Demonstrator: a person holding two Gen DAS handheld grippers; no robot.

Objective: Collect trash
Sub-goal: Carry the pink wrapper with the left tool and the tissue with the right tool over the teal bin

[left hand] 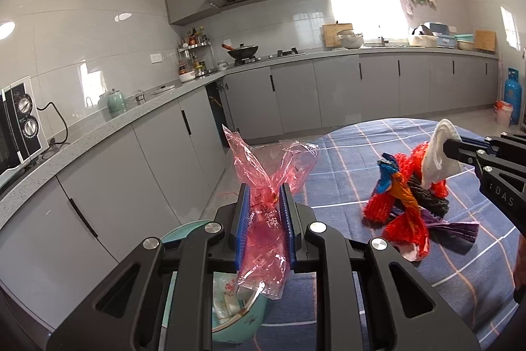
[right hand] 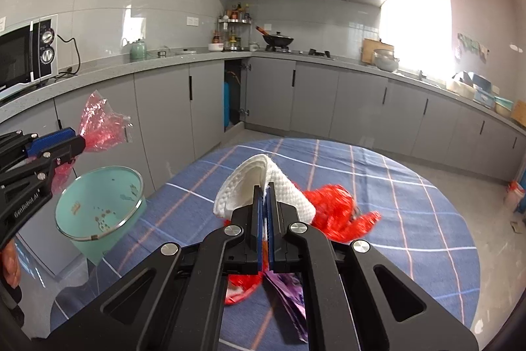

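Note:
My left gripper (left hand: pixel 264 191) is shut on a crumpled pink plastic bag (left hand: pixel 263 173) and holds it over a teal trash bin (left hand: pixel 230 311). The same bag (right hand: pixel 102 124) and bin (right hand: pixel 98 209) show at the left of the right wrist view, with the left gripper (right hand: pixel 79 140). My right gripper (right hand: pixel 264 193) is shut on a white paper towel (right hand: pixel 253 186) and holds it above a pile of trash (left hand: pixel 407 206): red netting (right hand: pixel 338 213), dark yarn, blue and purple wrappers (right hand: pixel 289 295). The right gripper also shows at the right of the left wrist view (left hand: pixel 447 150), holding the towel (left hand: pixel 437 153).
The round table has a blue checked cloth (right hand: pixel 411 219). Grey kitchen cabinets (right hand: pixel 164 101) run behind, with a microwave (right hand: pixel 26 55) on the counter. A blue gas cylinder (left hand: pixel 513 94) stands at the far right on the floor.

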